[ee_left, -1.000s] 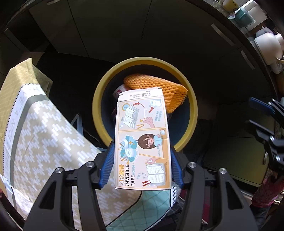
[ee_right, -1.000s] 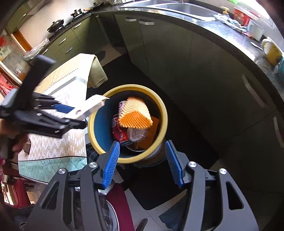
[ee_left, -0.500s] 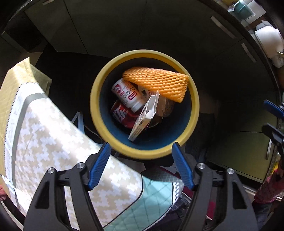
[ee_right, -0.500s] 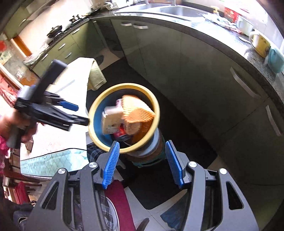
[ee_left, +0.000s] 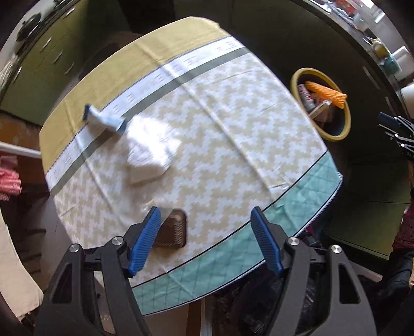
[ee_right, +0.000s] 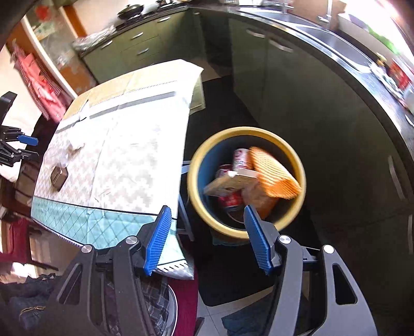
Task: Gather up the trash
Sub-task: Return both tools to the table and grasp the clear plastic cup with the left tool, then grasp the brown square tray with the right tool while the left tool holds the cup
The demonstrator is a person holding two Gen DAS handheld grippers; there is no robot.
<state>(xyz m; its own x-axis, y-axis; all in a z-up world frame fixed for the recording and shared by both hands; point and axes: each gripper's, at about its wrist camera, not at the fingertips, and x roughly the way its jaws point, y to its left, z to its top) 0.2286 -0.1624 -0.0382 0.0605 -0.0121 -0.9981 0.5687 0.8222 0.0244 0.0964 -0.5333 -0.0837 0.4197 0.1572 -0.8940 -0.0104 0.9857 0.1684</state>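
We see the white crumpled thing (ee_left: 148, 152) on the desk (ee_left: 233, 144) only as a smear, and the blue-white item (ee_left: 103, 119) beside it is too blurred to name. The left gripper (ee_left: 204, 232) partly covers a dark brown object (ee_left: 173, 230). In the bin (ee_right: 247, 230), the labels on the red cans (ee_right: 229, 200) are unreadable, and the right gripper (ee_right: 207, 237) hides the bin's near rim.

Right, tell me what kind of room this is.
Most likely a home kitchen: green cabinets under a dark counter with a sink, a pan on the stove, and a cloth-covered table.
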